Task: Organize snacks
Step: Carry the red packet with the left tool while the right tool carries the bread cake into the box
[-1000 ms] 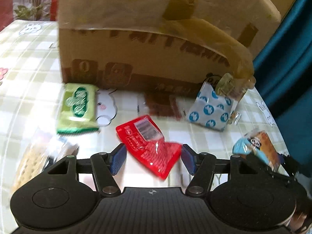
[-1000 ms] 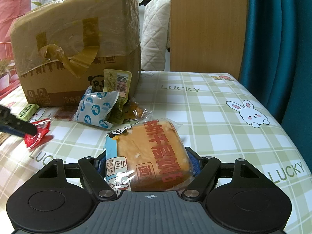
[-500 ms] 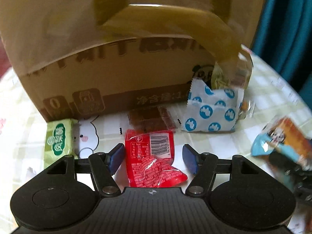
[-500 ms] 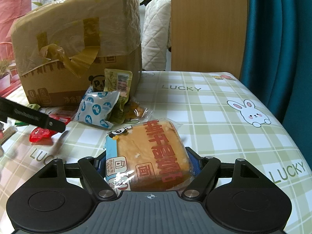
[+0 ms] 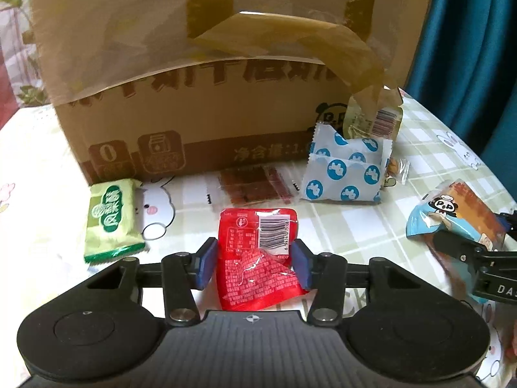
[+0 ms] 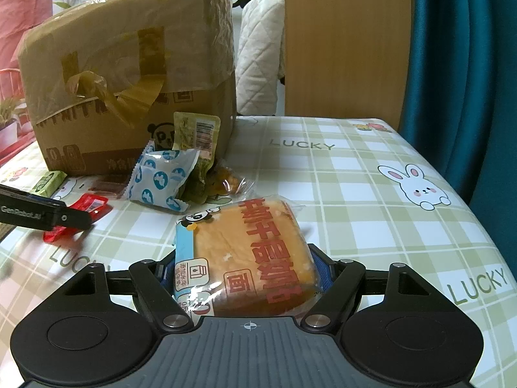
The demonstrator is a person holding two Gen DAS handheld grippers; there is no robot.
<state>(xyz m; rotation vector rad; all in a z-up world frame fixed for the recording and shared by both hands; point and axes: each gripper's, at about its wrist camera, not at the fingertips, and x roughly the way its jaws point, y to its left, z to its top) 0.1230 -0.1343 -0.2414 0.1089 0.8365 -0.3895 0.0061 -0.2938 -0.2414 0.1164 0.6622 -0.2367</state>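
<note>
My left gripper (image 5: 253,266) is closed on a red snack packet (image 5: 257,258), its blue pads pressing both sides. My right gripper (image 6: 248,273) is shut on a wrapped bread cake (image 6: 252,252), which also shows in the left wrist view (image 5: 455,216). A green wafer pack (image 5: 111,215), a clear pack of brown strips (image 5: 255,184) and a white pack with blue dots (image 5: 345,171) lie in front of the cardboard box (image 5: 210,74). The left gripper shows at the left of the right wrist view (image 6: 42,215).
A yellow-green sachet (image 6: 197,135) leans on the box corner, with a small clear-wrapped orange snack (image 6: 226,182) below it. The checked tablecloth (image 6: 355,200) runs right to a teal curtain (image 6: 462,64). A wooden panel (image 6: 342,42) stands behind the table.
My left gripper moved forward over the red packet and narrowed its fingers onto it. The right gripper held still with the bread cake.
</note>
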